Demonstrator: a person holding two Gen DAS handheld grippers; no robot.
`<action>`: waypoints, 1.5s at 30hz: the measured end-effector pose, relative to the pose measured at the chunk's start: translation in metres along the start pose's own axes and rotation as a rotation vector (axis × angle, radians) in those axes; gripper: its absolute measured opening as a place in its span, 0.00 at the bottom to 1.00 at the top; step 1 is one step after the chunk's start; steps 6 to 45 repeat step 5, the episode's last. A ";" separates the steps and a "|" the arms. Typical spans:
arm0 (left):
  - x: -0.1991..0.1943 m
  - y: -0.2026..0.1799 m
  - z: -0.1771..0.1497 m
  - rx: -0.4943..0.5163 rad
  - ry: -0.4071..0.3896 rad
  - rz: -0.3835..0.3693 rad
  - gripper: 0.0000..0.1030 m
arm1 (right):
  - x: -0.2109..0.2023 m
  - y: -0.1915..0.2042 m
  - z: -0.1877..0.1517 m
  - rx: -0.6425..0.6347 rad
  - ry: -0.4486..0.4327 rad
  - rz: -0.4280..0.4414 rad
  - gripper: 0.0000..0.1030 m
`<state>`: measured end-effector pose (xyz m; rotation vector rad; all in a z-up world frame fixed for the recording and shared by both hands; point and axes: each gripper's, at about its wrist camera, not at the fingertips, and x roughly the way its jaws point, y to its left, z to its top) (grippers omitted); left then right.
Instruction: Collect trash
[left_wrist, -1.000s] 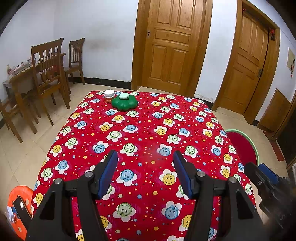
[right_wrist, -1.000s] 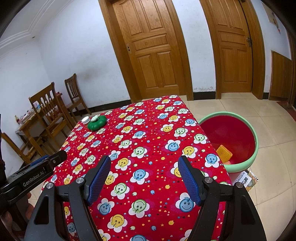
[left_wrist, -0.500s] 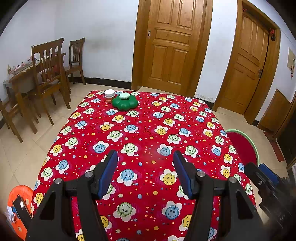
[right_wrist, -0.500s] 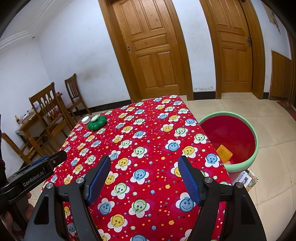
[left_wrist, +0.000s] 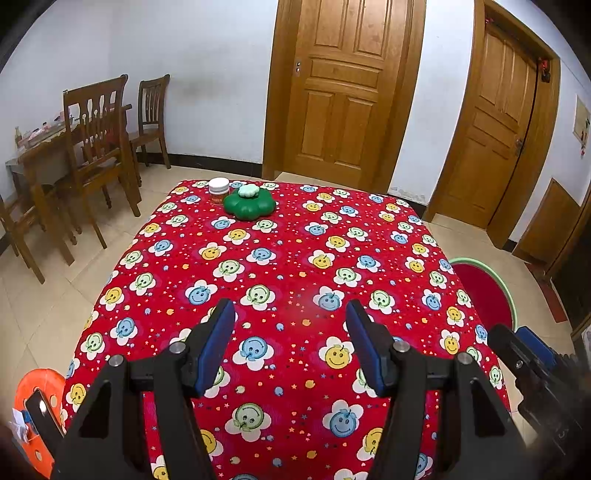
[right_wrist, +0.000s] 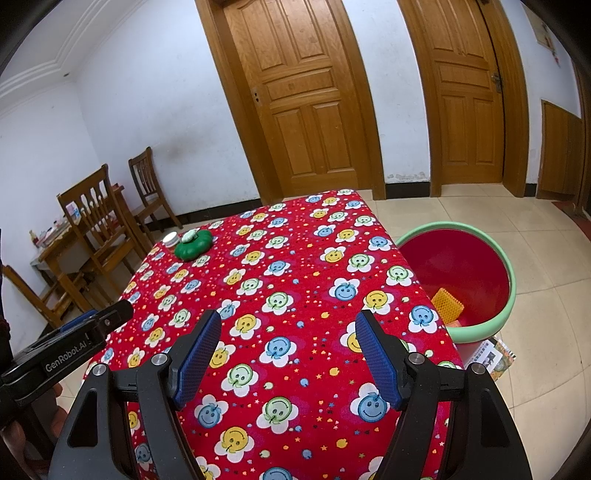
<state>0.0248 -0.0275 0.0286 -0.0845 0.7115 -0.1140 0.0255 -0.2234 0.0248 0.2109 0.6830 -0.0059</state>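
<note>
No change from earlier frames: left gripper (left_wrist: 290, 334) and right gripper (right_wrist: 286, 347) both wide open, empty, hovering over tablecloth (left_wrist: 288, 258); basin (right_wrist: 491, 273) beside table.

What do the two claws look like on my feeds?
Both match: the left claw and right claw have matte black angular frames with silver pivot screws and blue textured finger pads. The left unit's body, seen in the right view, carries white "GenRobot.AI" lettering.
</note>
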 end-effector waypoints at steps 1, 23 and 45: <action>0.000 0.000 0.000 0.000 0.000 0.000 0.60 | 0.000 0.000 0.000 0.000 0.000 0.000 0.74; 0.001 0.002 0.000 -0.004 0.002 0.002 0.60 | 0.000 0.000 -0.001 -0.001 0.002 0.000 0.74; 0.001 0.002 0.000 -0.004 0.002 0.002 0.60 | 0.000 0.000 -0.001 -0.001 0.002 0.000 0.74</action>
